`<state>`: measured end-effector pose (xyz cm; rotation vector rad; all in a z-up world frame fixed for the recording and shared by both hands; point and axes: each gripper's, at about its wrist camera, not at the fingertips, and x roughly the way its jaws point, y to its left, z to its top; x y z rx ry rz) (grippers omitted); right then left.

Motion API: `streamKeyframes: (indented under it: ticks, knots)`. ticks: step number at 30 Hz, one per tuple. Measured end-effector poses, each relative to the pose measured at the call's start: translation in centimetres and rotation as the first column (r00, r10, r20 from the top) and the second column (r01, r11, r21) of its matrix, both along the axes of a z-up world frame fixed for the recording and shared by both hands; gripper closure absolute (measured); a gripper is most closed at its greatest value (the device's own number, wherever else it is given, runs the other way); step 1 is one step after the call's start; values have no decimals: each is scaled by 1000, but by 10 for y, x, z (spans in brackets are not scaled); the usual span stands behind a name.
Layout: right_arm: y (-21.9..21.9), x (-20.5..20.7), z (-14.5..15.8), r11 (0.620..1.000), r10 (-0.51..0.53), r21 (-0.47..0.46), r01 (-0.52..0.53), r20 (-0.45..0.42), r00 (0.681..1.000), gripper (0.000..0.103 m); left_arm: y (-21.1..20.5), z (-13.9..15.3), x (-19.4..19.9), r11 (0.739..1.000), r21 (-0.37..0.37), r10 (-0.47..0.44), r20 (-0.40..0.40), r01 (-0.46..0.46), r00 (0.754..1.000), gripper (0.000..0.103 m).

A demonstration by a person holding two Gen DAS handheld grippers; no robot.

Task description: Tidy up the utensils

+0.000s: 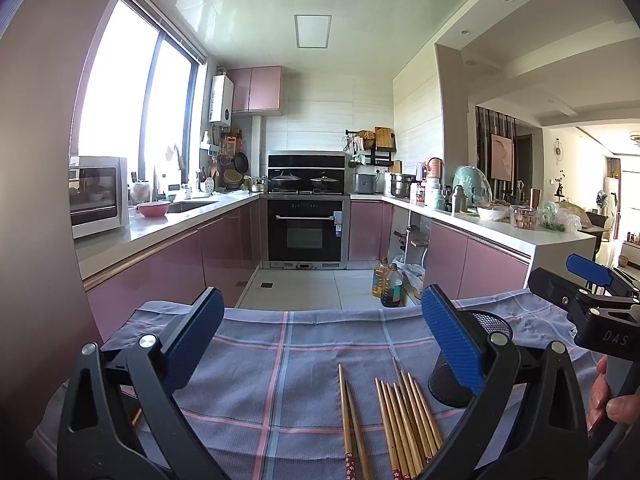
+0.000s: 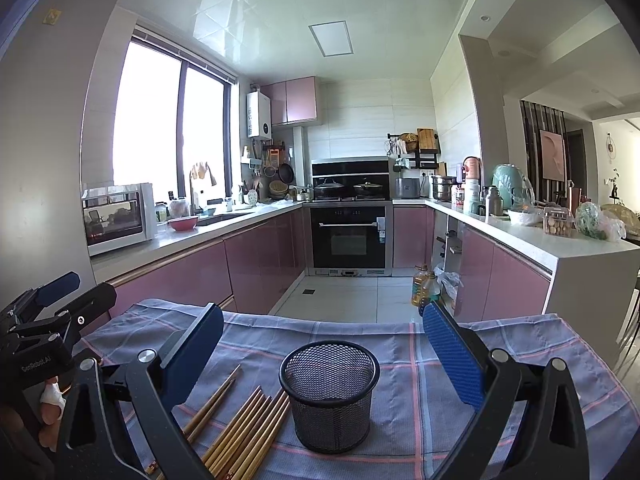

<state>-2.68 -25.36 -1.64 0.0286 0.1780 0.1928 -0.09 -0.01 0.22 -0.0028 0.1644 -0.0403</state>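
Several wooden chopsticks (image 1: 404, 420) lie flat on the checked cloth, a separate pair (image 1: 350, 424) just left of the bundle. My left gripper (image 1: 320, 344) hovers open above them, nothing between its blue pads. A black mesh holder (image 2: 330, 396) stands upright and empty on the cloth, centred between the open fingers of my right gripper (image 2: 324, 356). In the right wrist view the chopsticks (image 2: 240, 428) lie left of the holder. In the left wrist view the mesh holder (image 1: 496, 326) is partly hidden behind my right finger. The right gripper (image 1: 592, 292) shows at the far right.
The table carries a blue and pink checked cloth (image 1: 280, 360); its far edge drops to a tiled kitchen floor. Oil bottles (image 1: 386, 282) stand on the floor beyond it. Pink cabinets and counters line both sides. A person's hand (image 1: 612, 400) holds the right gripper's handle.
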Motion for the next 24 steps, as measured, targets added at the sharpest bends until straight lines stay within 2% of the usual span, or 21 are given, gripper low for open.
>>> streamKeyframes:
  ticks: [24]
  knots:
    - [-1, 1, 1, 1000, 2, 9, -2, 0, 1000, 6, -2, 1, 1, 1000, 3, -5, 5, 5, 1000, 6]
